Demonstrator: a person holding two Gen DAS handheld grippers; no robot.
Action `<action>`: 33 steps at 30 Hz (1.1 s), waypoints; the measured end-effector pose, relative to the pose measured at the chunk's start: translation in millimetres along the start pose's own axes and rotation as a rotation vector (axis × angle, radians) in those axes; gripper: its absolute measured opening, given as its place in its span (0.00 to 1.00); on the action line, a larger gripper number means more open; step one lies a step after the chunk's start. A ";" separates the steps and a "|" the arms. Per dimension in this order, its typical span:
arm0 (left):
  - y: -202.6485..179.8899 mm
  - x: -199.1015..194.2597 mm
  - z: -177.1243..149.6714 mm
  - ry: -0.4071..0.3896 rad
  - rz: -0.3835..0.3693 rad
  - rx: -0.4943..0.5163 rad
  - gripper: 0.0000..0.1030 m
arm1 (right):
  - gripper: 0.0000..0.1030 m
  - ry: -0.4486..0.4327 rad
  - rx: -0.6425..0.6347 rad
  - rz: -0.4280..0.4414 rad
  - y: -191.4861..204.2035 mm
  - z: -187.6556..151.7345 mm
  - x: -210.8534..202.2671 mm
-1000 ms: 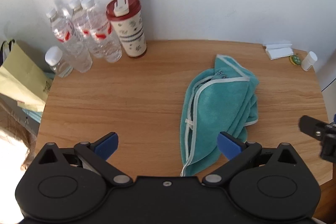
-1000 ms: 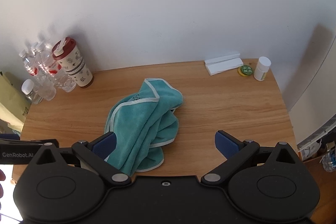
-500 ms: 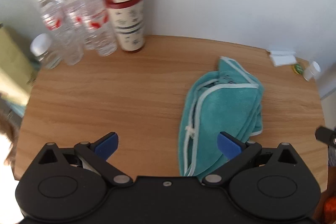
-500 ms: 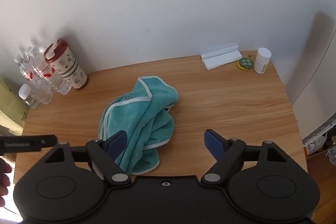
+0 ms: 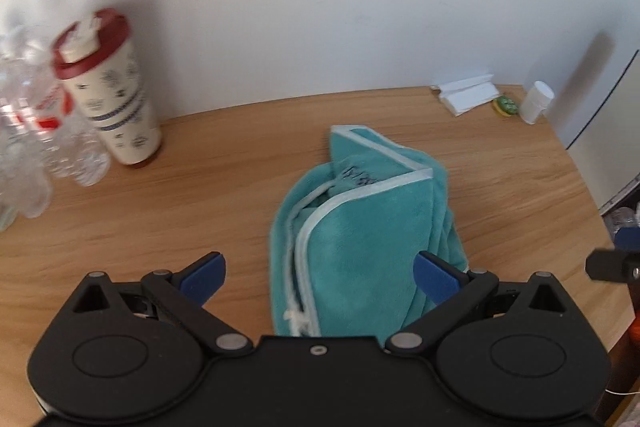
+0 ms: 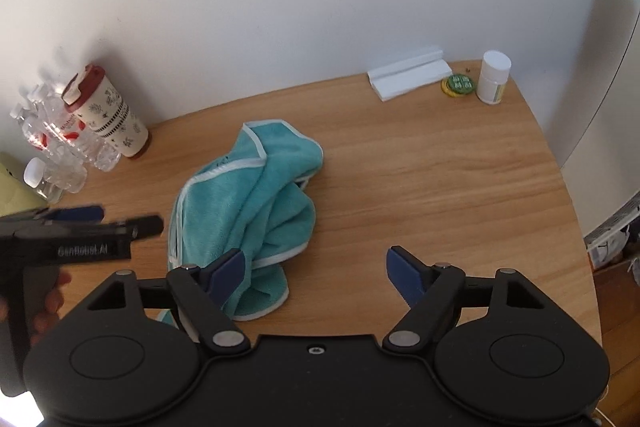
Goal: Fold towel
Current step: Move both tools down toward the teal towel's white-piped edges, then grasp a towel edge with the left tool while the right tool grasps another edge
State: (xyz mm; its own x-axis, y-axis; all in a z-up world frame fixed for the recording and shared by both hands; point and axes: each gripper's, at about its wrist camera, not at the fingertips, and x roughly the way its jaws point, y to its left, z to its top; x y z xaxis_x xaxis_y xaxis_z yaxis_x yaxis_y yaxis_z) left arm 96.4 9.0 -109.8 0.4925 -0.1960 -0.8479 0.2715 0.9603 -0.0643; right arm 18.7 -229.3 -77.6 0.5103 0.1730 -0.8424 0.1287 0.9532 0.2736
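Observation:
A teal towel (image 5: 368, 227) with white piping lies crumpled in a loose heap on the wooden table (image 5: 160, 203). In the right wrist view the same towel (image 6: 256, 195) sits left of centre. My left gripper (image 5: 320, 277) is open just above the towel's near end, its blue fingertips (image 5: 202, 273) spread wide with nothing held. My right gripper (image 6: 316, 269) is open too, near the towel's near right edge, holding nothing. The left gripper (image 6: 100, 219) also shows at the left of the right wrist view, held by a hand (image 6: 52, 299).
A red-lidded patterned cup (image 5: 108, 99) and several clear water bottles (image 5: 40, 143) stand at the back left. A white folded paper (image 6: 408, 77), a green lid (image 6: 458, 85) and a white pill bottle (image 6: 494, 77) sit at the back right. The table's right edge (image 6: 576, 219) curves away.
My left gripper has swung right and closer, bringing the towel between its fingers' line. My right gripper has drawn nearer the towel's right side. Both stay open.

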 end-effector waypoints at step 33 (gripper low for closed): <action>9.4 68.9 15.0 0.033 -0.236 0.200 0.12 | 0.24 0.209 0.261 0.302 -36.9 4.4 166.2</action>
State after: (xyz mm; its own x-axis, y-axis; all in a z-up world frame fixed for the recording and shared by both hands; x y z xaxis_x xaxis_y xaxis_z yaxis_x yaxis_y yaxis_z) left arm 145.3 1.5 -160.9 0.3700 -0.3991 -0.8389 0.5339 0.8303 -0.1595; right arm 102.5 -236.8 -225.7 0.3787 0.5055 -0.7753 0.2246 0.7624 0.6069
